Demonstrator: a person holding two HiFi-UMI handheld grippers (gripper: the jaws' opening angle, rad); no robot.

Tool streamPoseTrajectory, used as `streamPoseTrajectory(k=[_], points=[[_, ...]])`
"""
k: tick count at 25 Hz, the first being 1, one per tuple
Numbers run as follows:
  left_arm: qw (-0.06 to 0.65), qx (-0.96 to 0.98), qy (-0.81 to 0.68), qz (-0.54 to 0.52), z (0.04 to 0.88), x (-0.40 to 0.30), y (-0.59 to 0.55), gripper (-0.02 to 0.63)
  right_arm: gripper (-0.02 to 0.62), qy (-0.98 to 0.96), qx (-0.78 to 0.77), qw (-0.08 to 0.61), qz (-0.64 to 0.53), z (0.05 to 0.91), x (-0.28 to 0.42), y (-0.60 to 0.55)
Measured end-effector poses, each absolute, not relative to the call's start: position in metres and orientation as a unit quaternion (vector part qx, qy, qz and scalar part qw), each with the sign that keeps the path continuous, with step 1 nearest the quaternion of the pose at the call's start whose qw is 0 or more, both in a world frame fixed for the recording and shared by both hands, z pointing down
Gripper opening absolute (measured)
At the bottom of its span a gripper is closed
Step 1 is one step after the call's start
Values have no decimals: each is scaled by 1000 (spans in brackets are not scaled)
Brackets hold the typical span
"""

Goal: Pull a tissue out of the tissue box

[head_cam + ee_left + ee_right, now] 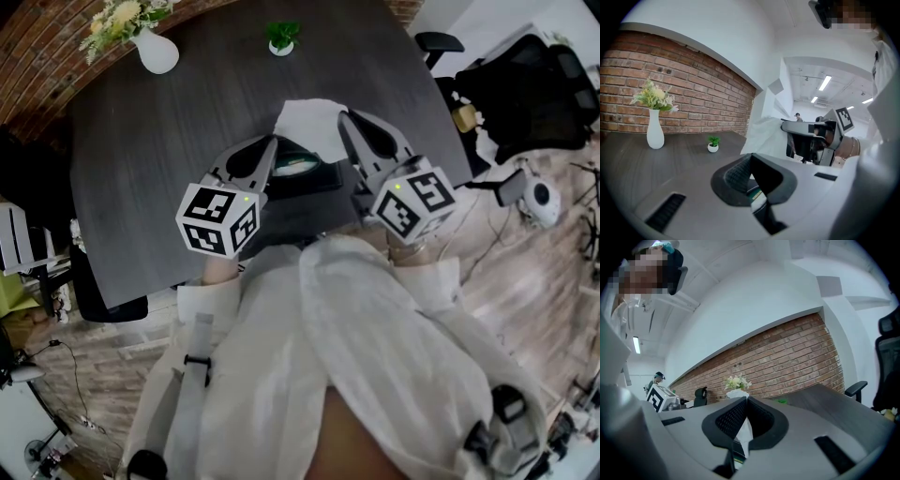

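Head view, left to right. A white vase (pixel 157 52) of pale flowers is set at the far left of the dark table (pixel 159 159). The left gripper (pixel 274 141) is held with its fingers pressed together and nothing seen between the pads. Its tip lies over the left part of the tissue box (pixel 323 180); whether it touches cannot be told. A small potted plant (pixel 281 37) is seen at the far edge. The tissue (pixel 311 127) is drawn up out of the dark box (green-and-white print on its top is too small to be read) and is pinched at its right edge by the closed fingers of the right gripper (pixel 343 116). Only square black-and-white patterns are borne by the marker cubes (pixel 218 218). A black office chair (pixel 534 89) is seen beyond the table's right side.
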State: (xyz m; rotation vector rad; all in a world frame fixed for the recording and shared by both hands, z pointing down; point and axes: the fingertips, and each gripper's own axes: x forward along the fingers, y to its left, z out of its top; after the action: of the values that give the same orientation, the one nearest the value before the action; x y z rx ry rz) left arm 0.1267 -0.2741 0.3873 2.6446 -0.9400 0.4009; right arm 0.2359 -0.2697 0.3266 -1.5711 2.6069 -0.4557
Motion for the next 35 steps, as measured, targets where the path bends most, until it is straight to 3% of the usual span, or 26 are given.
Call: streamPoseTrajectory(k=[35], points=[[173, 920, -324, 134, 393, 134, -283, 5, 8, 854, -498, 0, -152, 339, 237, -278]])
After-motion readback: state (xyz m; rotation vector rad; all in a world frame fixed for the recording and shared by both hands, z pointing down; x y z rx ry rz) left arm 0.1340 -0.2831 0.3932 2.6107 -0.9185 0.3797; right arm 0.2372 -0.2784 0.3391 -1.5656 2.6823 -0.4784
